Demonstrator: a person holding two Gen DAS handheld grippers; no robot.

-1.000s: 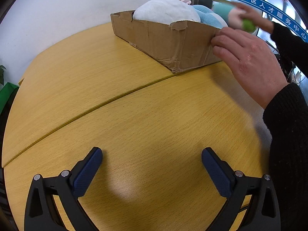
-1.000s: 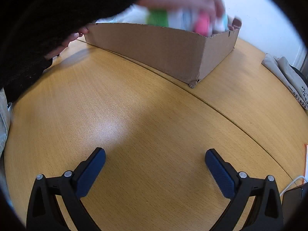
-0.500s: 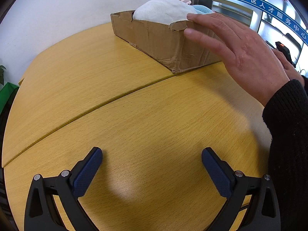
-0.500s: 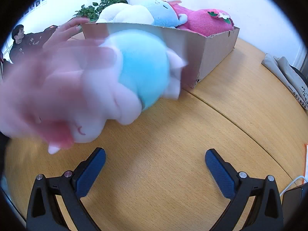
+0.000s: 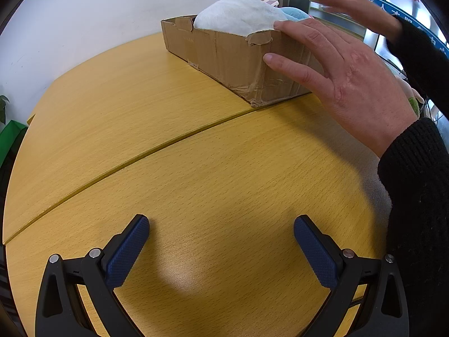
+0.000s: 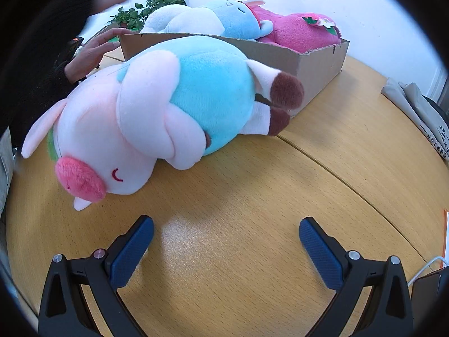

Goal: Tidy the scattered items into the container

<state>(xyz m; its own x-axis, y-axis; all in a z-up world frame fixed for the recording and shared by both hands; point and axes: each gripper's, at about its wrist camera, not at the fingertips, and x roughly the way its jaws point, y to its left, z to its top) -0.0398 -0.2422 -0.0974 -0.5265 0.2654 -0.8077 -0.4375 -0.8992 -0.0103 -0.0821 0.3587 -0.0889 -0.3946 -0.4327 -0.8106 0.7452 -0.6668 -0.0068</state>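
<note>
Findings at this moment. A large plush pig with a pink head and sky-blue body (image 6: 157,106) now lies on its side on the yellow wood-grain desk (image 6: 252,196), directly ahead of the right tongs (image 6: 226,241). Half a second ago it was a blur in a bare hand in that view; a second ago that patch of desk was bare. Its brown-tipped feet rest against the near wall of the shallow brown cardboard box (image 6: 314,61).

The box already holds a white plush (image 6: 179,19), a pale blue plush (image 6: 238,19) and a magenta plush with a flower (image 6: 297,33), all rising above the rim.

The right tongs stand wide apart, holding nothing, low over the desk, with the pig near but not touching the blue pads. The left tongs (image 5: 221,245) are likewise spread and empty over bare desk, well apart from the box (image 5: 224,53).

A bare hand in a black knitted sleeve (image 5: 339,84) rests its fingers on the box's near end wall. A second hand (image 5: 350,2) is blurred above the box.

Assessment: the pig is the item to tidy, and collection has not begun. The right tongs are the better placed. The toy is bulky and soft, so a grip on a limb or ear seems likelier to hold than a grip on the body. The box looks crowded, so room for the pig is doubtful.
</note>
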